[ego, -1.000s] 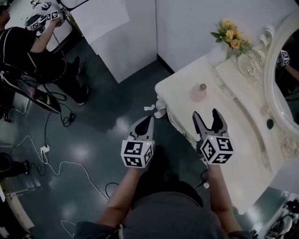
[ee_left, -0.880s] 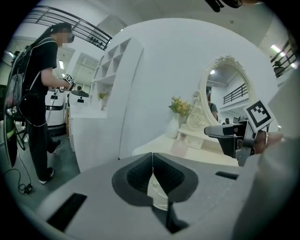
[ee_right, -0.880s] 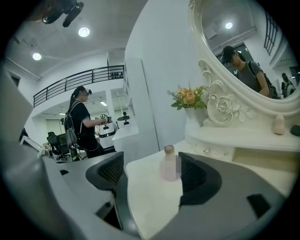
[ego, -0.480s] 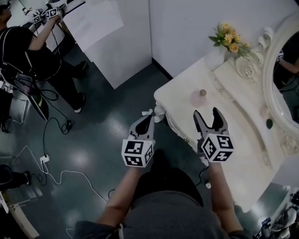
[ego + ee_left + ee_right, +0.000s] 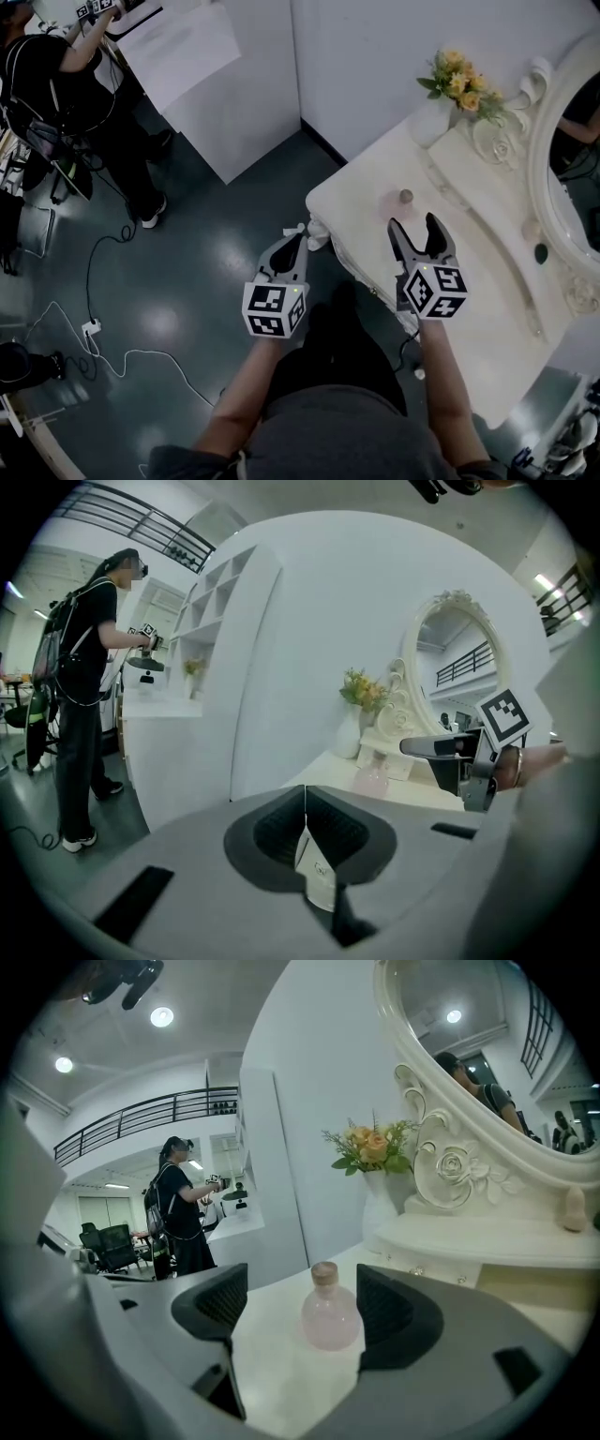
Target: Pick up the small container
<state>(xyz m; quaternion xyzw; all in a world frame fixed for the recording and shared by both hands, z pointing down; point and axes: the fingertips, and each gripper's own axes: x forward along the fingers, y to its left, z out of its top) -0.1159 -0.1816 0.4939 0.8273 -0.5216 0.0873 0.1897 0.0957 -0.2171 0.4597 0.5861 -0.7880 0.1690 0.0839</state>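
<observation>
Tabletop (image 5: 497,319) white, small container (image 5: 398,200) upright on it; glossy dark floor (image 5: 187,272) beside.

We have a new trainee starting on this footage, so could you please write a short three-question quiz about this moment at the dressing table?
1. True or false: the left gripper has its jaws apart.
2. The pink bottle is: A) clamped by the right gripper; B) standing on the dressing table, ahead of the right gripper's open jaws; C) lying on the floor.
3. Fill in: the yellow flowers stand beside the oval ___.
Key: 1 false, they are together; 2 B; 3 mirror.
</observation>
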